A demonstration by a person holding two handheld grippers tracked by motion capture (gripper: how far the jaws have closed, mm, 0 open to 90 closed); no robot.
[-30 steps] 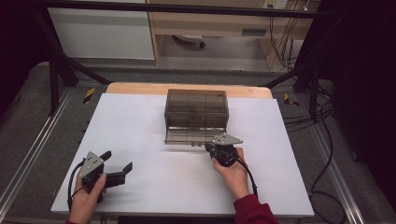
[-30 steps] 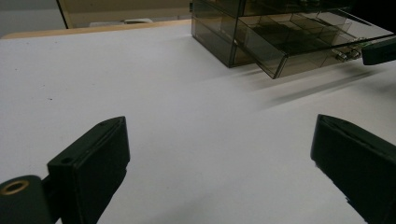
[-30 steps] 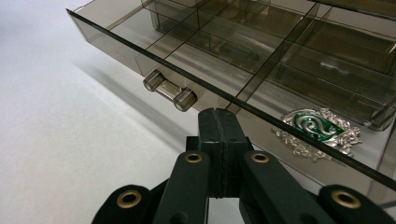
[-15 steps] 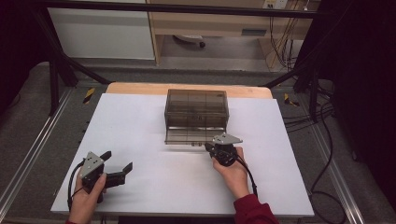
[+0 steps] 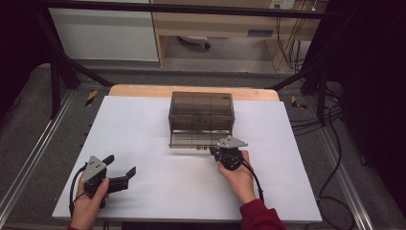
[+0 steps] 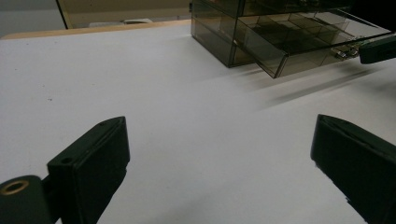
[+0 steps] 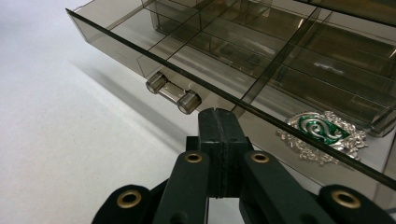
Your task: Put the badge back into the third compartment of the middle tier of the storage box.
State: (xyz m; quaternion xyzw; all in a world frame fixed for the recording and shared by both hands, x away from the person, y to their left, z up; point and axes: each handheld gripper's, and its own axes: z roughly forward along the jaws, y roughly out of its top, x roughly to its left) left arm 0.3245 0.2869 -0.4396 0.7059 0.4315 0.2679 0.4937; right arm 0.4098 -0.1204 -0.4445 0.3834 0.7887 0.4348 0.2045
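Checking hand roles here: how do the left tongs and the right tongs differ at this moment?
The left tongs stand wide open over bare white table, well away from the smoky drawer box; the right tongs are shut with nothing between them. The left ones sit near the table's front-left corner, while the right ones sit at the open bottom drawer, beside its handle. Both have black jaws, hand-held.

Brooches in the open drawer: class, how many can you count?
1. A silver and green brooch lies in a right-hand compartment of the open drawer, beside the shut right gripper. Other compartments may hide more.

Black grippers (image 5: 225, 154) — brass-ringed screw holes, grey plates, trailing cables — and one maroon sleeve (image 5: 256, 218).
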